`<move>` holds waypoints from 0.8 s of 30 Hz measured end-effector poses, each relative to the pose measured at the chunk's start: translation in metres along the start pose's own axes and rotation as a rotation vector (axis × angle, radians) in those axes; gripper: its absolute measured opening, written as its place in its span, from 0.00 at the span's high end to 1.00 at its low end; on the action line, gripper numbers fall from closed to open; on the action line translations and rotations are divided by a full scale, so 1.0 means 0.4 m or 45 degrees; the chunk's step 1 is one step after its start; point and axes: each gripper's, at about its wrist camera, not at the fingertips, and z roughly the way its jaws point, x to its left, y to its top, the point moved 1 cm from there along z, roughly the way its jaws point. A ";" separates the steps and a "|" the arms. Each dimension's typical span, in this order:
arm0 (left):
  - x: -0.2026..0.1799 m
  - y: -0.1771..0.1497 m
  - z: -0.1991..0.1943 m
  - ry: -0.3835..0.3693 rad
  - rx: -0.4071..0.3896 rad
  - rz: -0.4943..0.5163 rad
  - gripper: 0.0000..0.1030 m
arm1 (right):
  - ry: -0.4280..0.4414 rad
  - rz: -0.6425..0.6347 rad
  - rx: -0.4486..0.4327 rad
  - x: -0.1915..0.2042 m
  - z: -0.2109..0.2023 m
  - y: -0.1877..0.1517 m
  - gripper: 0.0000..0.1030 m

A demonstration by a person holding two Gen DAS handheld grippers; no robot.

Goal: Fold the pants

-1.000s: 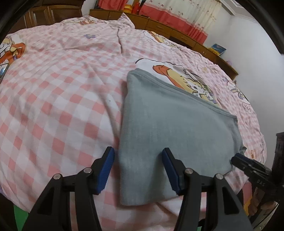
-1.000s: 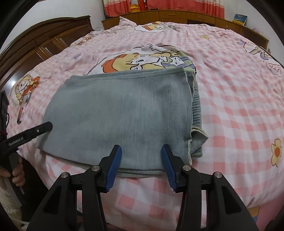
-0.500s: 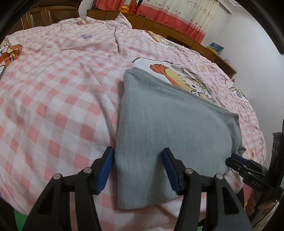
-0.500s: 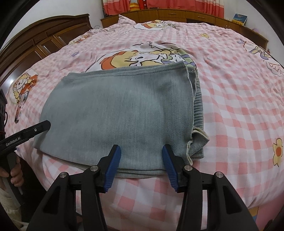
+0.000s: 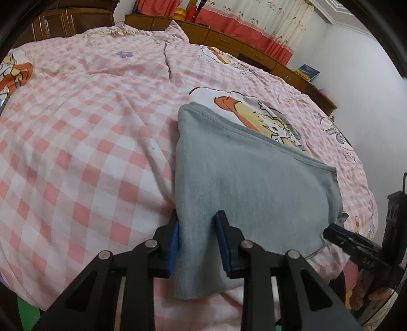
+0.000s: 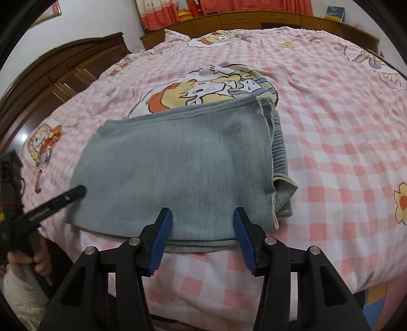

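The grey pants are found folded into a compact rectangle on the pink checked bedspread, close to its near edge, with the far edge of the pants overlapping the cartoon print on the spread. The ribbed waistband is seen protruding from under the upper layers along the pants' right side, and several stacked layers are visible along the near edge. The left gripper is positioned at the near left corner of the pants; its blue-padded fingers are narrowed around a strip of that corner, one on each side, though a firm clamp on the cloth cannot be confirmed. The right gripper is held at the near edge of the pants, right of centre, with its fingers spread wide apart and the folded edge lying between them, not pinched. A wooden dresser and red-and-cream curtains are noted beyond the far side of the bedspread.
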 end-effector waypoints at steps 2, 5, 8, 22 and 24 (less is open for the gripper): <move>-0.005 -0.001 0.011 0.017 0.008 0.017 0.61 | 0.008 0.012 -0.006 -0.003 -0.008 -0.001 0.51; -0.005 -0.006 0.026 0.018 -0.001 0.002 0.59 | 0.018 0.022 -0.022 -0.007 -0.022 -0.001 0.51; -0.007 -0.003 0.013 0.029 -0.005 0.004 0.75 | 0.037 0.033 -0.049 -0.011 -0.039 0.001 0.51; -0.055 0.027 -0.035 0.059 0.013 0.071 0.85 | 0.117 0.085 -0.114 -0.035 -0.078 -0.010 0.51; -0.057 0.022 -0.026 0.073 0.017 0.065 0.86 | 0.116 0.091 -0.129 -0.044 -0.086 -0.010 0.51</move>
